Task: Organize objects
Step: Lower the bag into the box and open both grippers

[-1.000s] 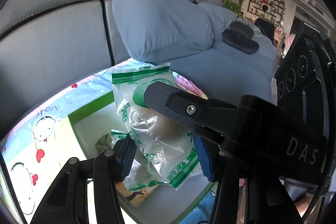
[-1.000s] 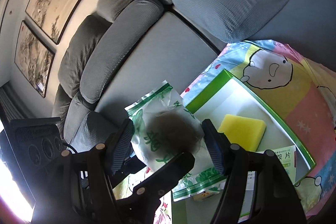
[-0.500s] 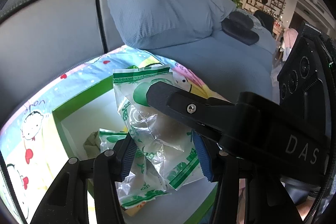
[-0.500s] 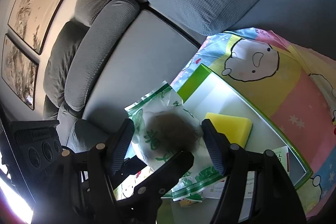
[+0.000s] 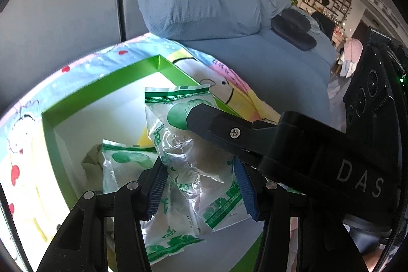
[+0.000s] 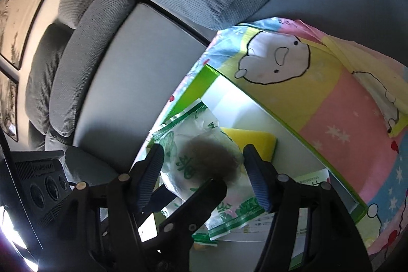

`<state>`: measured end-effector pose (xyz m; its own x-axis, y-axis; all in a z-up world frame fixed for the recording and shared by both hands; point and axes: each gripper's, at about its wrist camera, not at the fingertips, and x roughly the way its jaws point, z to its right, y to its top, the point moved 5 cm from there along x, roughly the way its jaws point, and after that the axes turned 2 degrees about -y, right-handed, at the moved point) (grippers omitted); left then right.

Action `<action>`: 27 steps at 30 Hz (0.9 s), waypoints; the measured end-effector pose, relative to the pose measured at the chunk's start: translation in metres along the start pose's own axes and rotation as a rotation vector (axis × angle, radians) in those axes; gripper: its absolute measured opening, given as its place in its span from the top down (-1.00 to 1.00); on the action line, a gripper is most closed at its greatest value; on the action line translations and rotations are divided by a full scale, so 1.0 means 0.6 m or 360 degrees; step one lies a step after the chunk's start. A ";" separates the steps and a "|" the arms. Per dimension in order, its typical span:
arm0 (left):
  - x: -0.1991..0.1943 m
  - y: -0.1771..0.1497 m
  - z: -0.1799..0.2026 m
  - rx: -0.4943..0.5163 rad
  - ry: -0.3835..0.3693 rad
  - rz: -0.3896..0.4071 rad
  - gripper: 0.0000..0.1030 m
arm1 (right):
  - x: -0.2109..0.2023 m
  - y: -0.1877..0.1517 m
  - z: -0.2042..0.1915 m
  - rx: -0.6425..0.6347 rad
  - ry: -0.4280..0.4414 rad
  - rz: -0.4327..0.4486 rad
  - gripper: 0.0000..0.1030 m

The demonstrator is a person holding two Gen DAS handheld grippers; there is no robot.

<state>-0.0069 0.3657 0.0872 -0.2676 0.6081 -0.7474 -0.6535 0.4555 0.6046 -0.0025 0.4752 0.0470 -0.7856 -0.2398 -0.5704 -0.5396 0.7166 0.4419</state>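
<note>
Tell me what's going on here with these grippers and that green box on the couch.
Two handheld grippers are working over an open green box that sits on a cartoon-print cloth on a grey sofa. The left gripper holds a clear packet with green print just above the box, and the right gripper brackets the same packet from the other side. Already in the box are another green-printed packet, a yellow sponge and a small carton. The held packet looks about to go in.
</note>
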 end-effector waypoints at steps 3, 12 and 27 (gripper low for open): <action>0.005 -0.002 -0.003 -0.0016 0.0006 -0.0005 -0.03 | 0.002 -0.002 0.003 0.0013 -0.0026 -0.0010 -0.22; 0.017 -0.004 -0.004 -0.0044 0.0027 -0.0022 -0.02 | 0.006 -0.004 0.014 0.0048 -0.0078 -0.0024 -0.20; 0.031 -0.005 -0.013 -0.0070 0.0110 -0.0069 -0.02 | 0.010 -0.008 0.019 0.0033 -0.0179 -0.0030 -0.01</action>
<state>-0.0155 0.3706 0.0690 -0.2856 0.5417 -0.7906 -0.6956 0.4502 0.5598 -0.0011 0.4778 0.0337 -0.7358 -0.1792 -0.6530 -0.5467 0.7263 0.4167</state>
